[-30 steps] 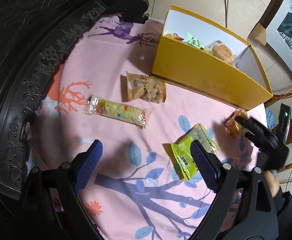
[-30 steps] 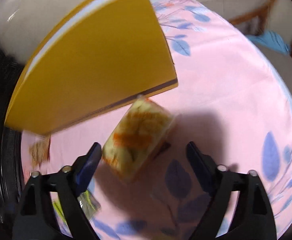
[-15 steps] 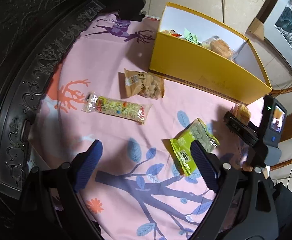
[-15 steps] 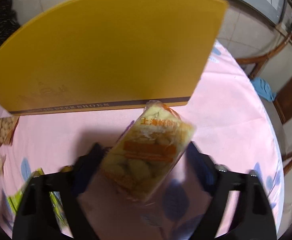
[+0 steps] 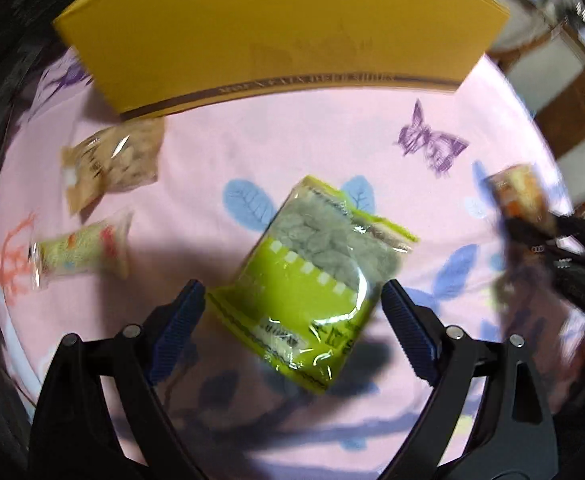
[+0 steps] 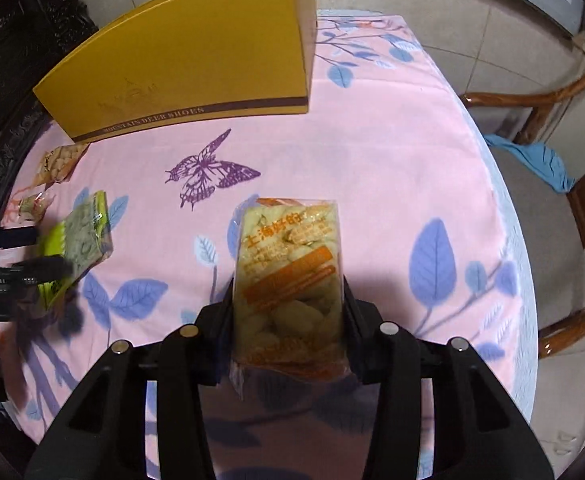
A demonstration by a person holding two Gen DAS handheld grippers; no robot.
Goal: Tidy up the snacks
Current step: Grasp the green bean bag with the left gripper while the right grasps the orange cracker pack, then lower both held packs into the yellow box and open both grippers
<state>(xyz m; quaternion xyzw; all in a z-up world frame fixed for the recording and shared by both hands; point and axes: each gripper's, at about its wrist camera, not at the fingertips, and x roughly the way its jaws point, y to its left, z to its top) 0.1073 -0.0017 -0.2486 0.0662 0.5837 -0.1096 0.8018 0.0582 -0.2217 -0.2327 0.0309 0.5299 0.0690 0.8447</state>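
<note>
A yellow shoe box [image 5: 280, 28] stands at the back of the pink tablecloth; it also shows in the right wrist view [image 6: 196, 68]. My left gripper [image 5: 292, 312] is open, its fingers on either side of a green snack packet [image 5: 308, 280] that lies on the cloth. My right gripper [image 6: 288, 312] is shut on an orange-and-clear snack packet [image 6: 288, 272] and holds it above the cloth. In the left wrist view that packet [image 5: 518, 196] and the right gripper show at the right. In the right wrist view the green packet [image 6: 78, 244] and left gripper show at the left.
A tan snack packet [image 5: 112, 164] and a long clear packet with coloured pieces [image 5: 80, 248] lie left on the cloth. A dark carved table rim [image 6: 0, 152] runs along the left. Wooden chairs [image 6: 552, 184] stand beyond the right table edge.
My left gripper has dropped low over the green packet and now straddles it. My right gripper has closed on the orange packet and lifted it away from the box.
</note>
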